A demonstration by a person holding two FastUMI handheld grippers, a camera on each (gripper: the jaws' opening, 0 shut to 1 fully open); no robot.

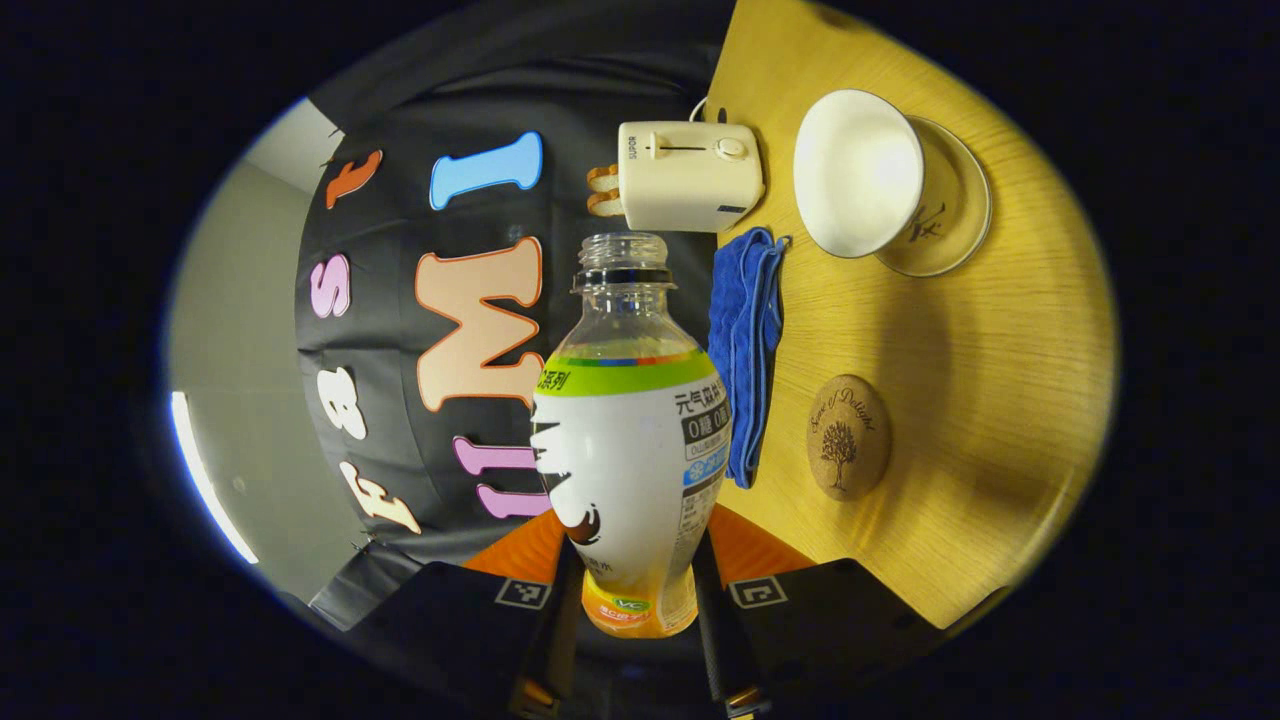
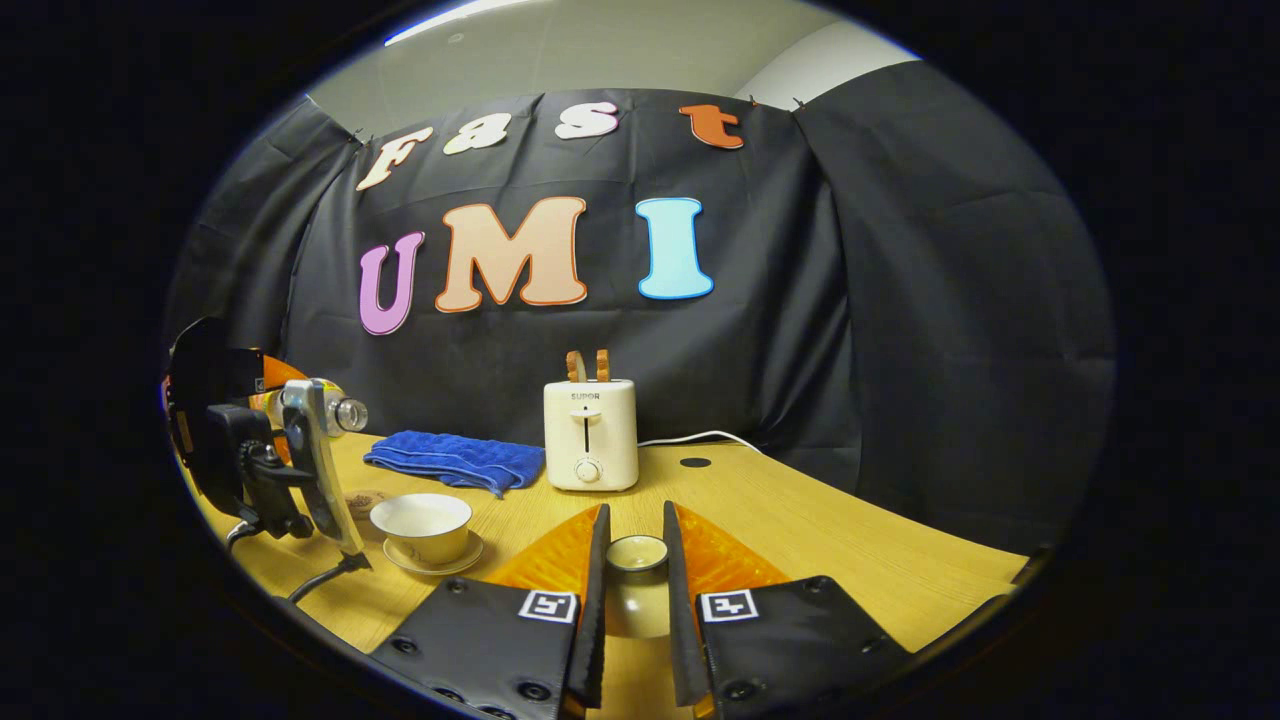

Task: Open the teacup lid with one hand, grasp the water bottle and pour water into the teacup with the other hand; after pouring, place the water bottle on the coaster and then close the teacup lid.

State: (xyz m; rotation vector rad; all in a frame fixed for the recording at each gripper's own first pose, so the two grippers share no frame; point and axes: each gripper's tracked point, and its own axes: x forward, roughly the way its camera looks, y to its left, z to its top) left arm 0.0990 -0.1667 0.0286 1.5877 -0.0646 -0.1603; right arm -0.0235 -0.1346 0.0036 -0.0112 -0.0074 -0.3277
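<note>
The left gripper (image 1: 630,640) is clamped on the bottle (image 1: 630,450), both fingers pressing its lower body, and the bottle is turned on its side above the table (image 1: 980,400), capless neck leading. In the right gripper view the bottle neck (image 2: 345,413) lies roughly level, pointing out over the cup (image 2: 421,524), which sits open on its saucer (image 2: 470,558) near the table's left edge. The mouth looks a little short of the cup's rim and above it, so the pour turns on bringing that long axis over the bowl and dipping the neck. No water stream that I can make out. The right gripper (image 2: 636,600) grips the lid (image 2: 637,553) between its fingers, held off to the cup's right. The coaster (image 1: 848,436) waits bare beside the blue towel (image 1: 745,350), and behind them the toaster (image 2: 591,434) stands at the back edge.
</note>
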